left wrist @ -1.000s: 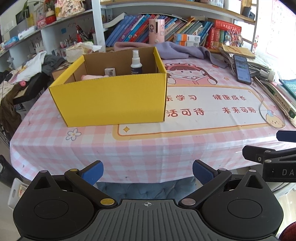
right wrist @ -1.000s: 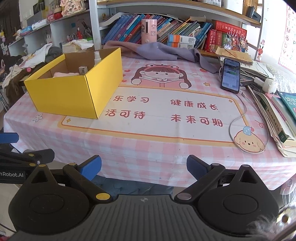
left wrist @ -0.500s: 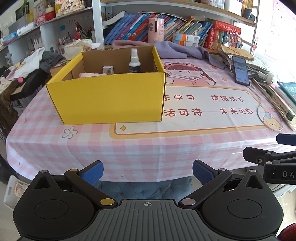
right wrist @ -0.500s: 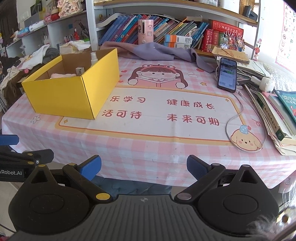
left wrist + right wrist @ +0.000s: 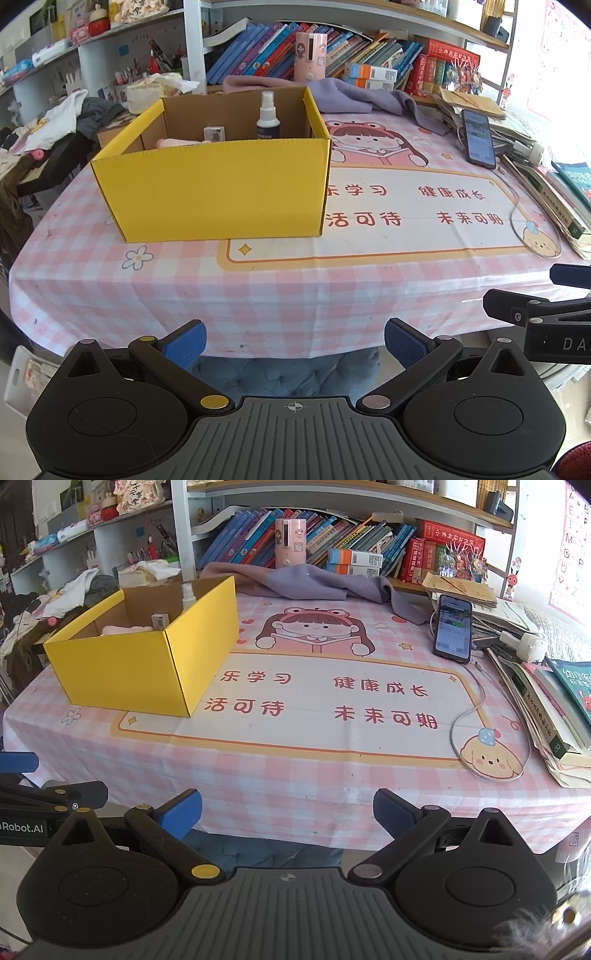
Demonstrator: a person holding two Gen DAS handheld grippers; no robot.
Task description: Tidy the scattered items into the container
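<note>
Both cameras have drawn back from the table since a second ago, so from the left wrist the yellow box (image 5: 221, 192) sits a little lower and farther off, with a spray bottle (image 5: 268, 118), a small grey cube (image 5: 214, 133) and something pink (image 5: 173, 143) already inside, while the left gripper (image 5: 294, 341) hangs below the table edge, jaws spread wide and holding nothing (a resting pose, I judge, since nothing loose lies on the cloth nearby). From the right wrist, the right gripper (image 5: 288, 810) is likewise wide open and empty beside the tablecloth's (image 5: 332, 760) hanging edge, the box standing at the far left, well apart from the phone (image 5: 453, 627) and its cable, which probably stay put because they are plugged in.
</note>
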